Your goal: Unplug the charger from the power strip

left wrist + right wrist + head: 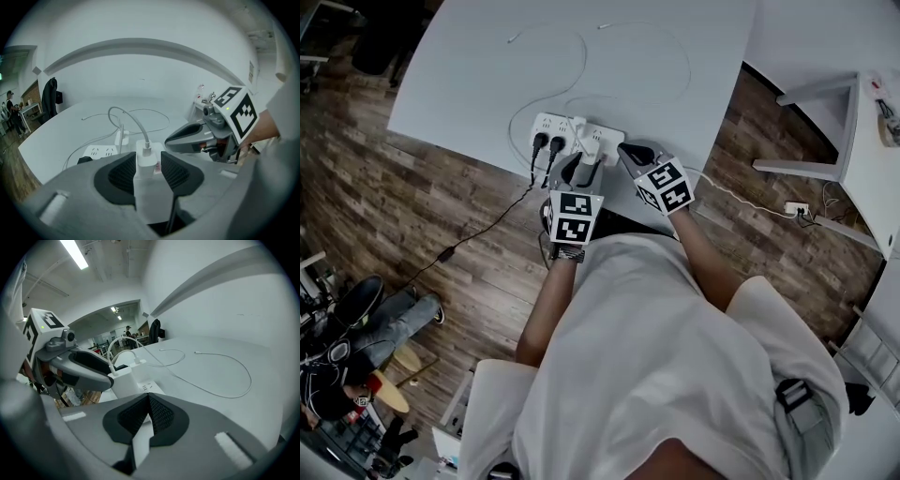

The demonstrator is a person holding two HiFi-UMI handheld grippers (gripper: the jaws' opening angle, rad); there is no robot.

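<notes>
While the left gripper [148,165] holds its jaws about halfway apart with the white charger [150,192] standing between the pads, neither pad can be seen pressing on it, so the grasp looks not yet made. The right gripper [149,401] has its jaws closed tip to tip on nothing. It hangs just beside the charger, over the right end of the power strip [609,134]. The charger sits upright and plugged into that strip, and its white cable [136,124] rises from its top and curves away across the table [487,75]. The strip lies close along the table's near edge, about midway along it, with two black plugs [546,142] at its left end. By this reading the task is at its start: both grippers have arrived at the strip, but nothing has been unplugged. Closing the left jaws on the charger and pulling it out of its socket are left, probably with the right gripper steadying the strip.
</notes>
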